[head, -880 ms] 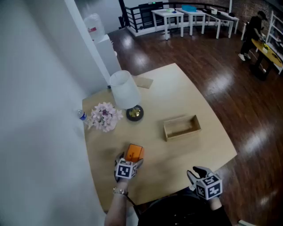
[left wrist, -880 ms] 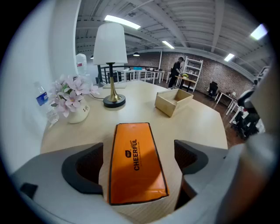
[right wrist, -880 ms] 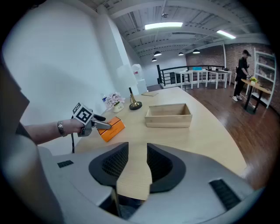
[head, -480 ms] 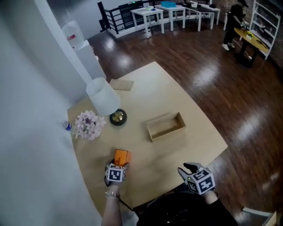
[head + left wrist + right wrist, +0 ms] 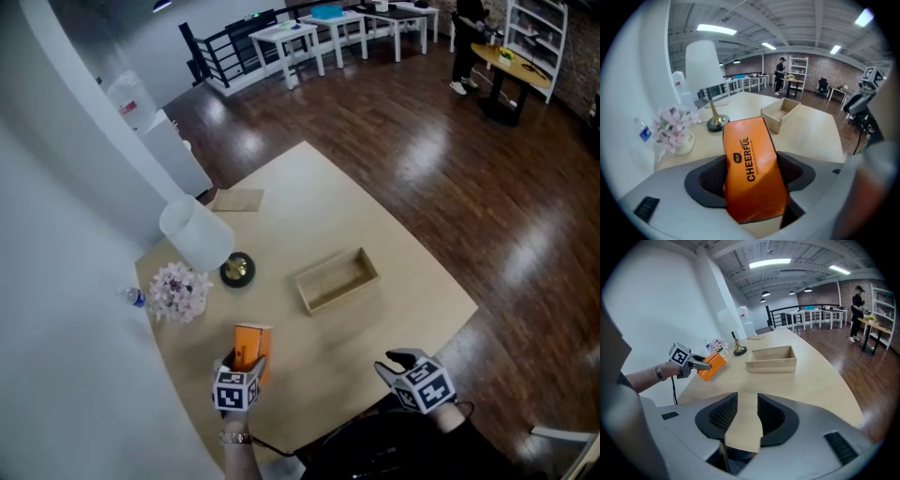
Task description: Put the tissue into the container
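Left gripper (image 5: pixel 246 362) clamps the single tissue pack (image 5: pixel 249 343), apparently lifted, near the tabletop's (image 5: pixel 412 281) left edge; right gripper (image 5: pixel 396 360) stands apart, empty; one container (image 5: pixel 343 292) sits mid-tabletop.

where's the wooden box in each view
Head view: wooden box just right of centre.
Left gripper view: box just right of centre, beyond the orange pack.
Right gripper view: box at centre, above the jaws.
Shared landmark: the lamp left of it.

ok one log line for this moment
left gripper: shut on orange tissue pack | right gripper: open, empty | wooden box: empty
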Demonstrator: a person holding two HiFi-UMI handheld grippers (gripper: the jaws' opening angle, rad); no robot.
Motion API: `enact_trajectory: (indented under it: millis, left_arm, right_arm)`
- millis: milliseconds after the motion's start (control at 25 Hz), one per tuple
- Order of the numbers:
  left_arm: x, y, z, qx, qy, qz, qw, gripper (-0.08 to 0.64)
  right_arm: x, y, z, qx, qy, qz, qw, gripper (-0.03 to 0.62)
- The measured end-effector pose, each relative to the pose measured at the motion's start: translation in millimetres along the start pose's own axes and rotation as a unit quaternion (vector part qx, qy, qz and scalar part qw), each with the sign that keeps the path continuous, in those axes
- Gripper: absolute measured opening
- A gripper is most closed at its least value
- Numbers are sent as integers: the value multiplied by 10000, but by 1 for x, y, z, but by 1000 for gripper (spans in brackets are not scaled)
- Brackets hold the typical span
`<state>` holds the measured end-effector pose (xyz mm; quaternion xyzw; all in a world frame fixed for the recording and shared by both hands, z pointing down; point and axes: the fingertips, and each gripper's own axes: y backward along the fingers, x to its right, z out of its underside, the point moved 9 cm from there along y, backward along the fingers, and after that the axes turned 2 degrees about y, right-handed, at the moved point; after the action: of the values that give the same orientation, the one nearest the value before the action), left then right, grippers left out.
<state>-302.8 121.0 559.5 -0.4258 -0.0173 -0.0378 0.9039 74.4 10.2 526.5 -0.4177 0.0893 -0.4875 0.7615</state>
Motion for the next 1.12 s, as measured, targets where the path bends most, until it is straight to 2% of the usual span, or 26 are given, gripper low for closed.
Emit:
enact_trajectory:
  millis: [120, 240, 400, 560, 640, 800, 880, 1000, 1120]
  left_arm:
    - [12, -3, -54, 322, -598, 306, 9972, 345]
    - [37, -19, -107, 436, -1226, 703, 9890, 345]
    - [82, -55, -162, 350, -2084, 1202, 9700, 345]
    - [120, -96, -202, 283, -2867, 1503, 9457, 345]
    - [134, -117, -215, 139, -3235, 1664, 9314, 347]
    - [156, -151, -220, -360, -3986, 1892, 8967, 345]
    - [162, -162, -222, -427, -4107, 1956, 8895, 346]
    - [168, -168, -225, -382, -4015, 2218, 8878, 345]
    - [174, -175, -218, -610, -4258, 2338, 8720, 344]
  right_arm:
    - [10, 3, -1, 66, -53, -10, 10000, 137]
    - [21, 9, 0, 97, -90, -9, 9999, 137]
    - [39, 19, 5, 151, -210, -30, 9997, 137]
    - [65, 28, 6, 211, -359, 65, 9991, 137]
    - [79, 28, 9, 198, -472, 116, 9986, 137]
    - [102, 34, 11, 176, -679, 197, 9973, 137]
    - [112, 37, 9, 206, -767, 166, 9967, 137]
    - [125, 34, 10, 229, -886, 144, 9957, 137]
    - [132, 33, 8, 222, -947, 67, 9952, 137]
